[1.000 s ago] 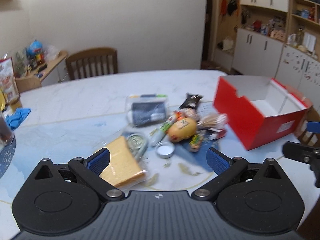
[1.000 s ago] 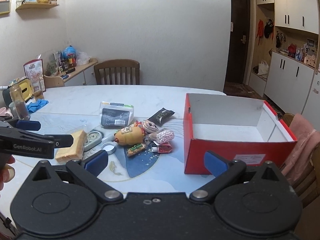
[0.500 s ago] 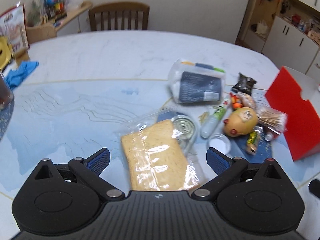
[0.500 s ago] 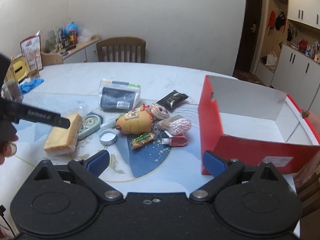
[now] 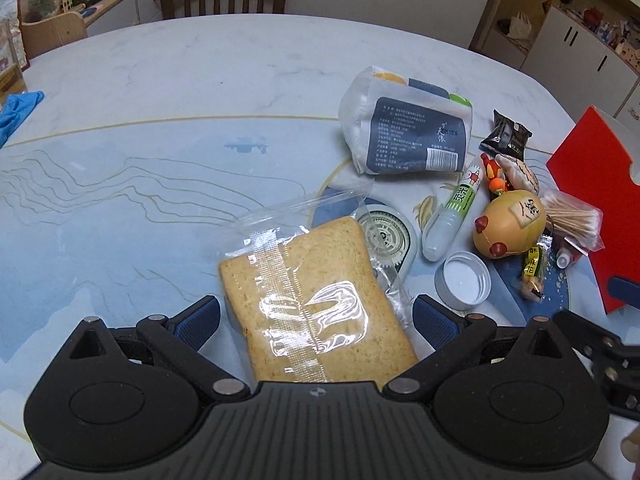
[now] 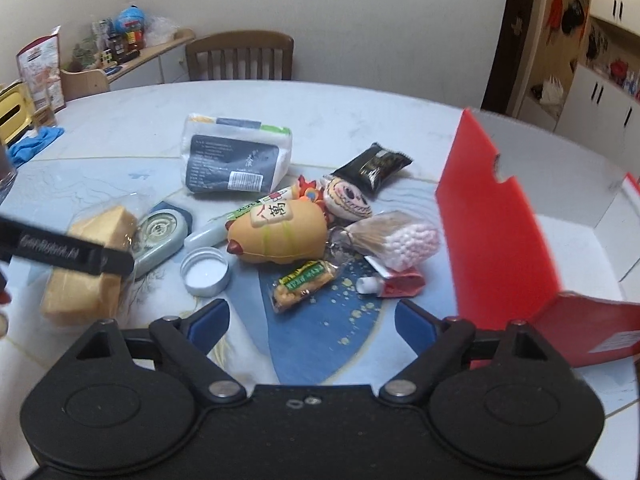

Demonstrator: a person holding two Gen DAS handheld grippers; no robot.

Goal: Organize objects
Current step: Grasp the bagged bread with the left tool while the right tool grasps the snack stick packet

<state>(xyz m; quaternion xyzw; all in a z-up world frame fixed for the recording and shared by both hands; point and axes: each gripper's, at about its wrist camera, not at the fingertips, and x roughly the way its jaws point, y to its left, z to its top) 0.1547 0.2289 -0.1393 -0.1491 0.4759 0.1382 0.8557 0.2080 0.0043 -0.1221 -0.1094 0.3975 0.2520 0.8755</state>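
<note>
A bagged slice of bread point(image 5: 316, 300) lies on the table between the blue pads of my left gripper point(image 5: 316, 316), which is open and not touching it. My right gripper point(image 6: 312, 318) hovers low over bare table, its jaws closing with nothing between them. Just ahead of it lie a green snack bar point(image 6: 304, 284), a metal lid point(image 6: 205, 270), a yellow toy point(image 6: 280, 232) and a bag of cotton swabs point(image 6: 400, 236). An open red box point(image 6: 500, 220) stands on the right. The bread point(image 6: 86, 276) appears at the left of the right wrist view, partly behind a black finger point(image 6: 72, 252).
Further back lie a tissue pack point(image 5: 412, 132), a black packet point(image 6: 374, 166), a green tube point(image 5: 452, 216) and a round dispenser point(image 6: 160, 236). A blue cloth point(image 5: 18, 108) lies at the table's left edge. A wooden chair point(image 6: 240, 58) stands behind; cupboards line the right wall.
Both grippers came down and forward toward the table. The left one now straddles the bagged bread. The right one's jaws have narrowed and the pile of small items is closer.
</note>
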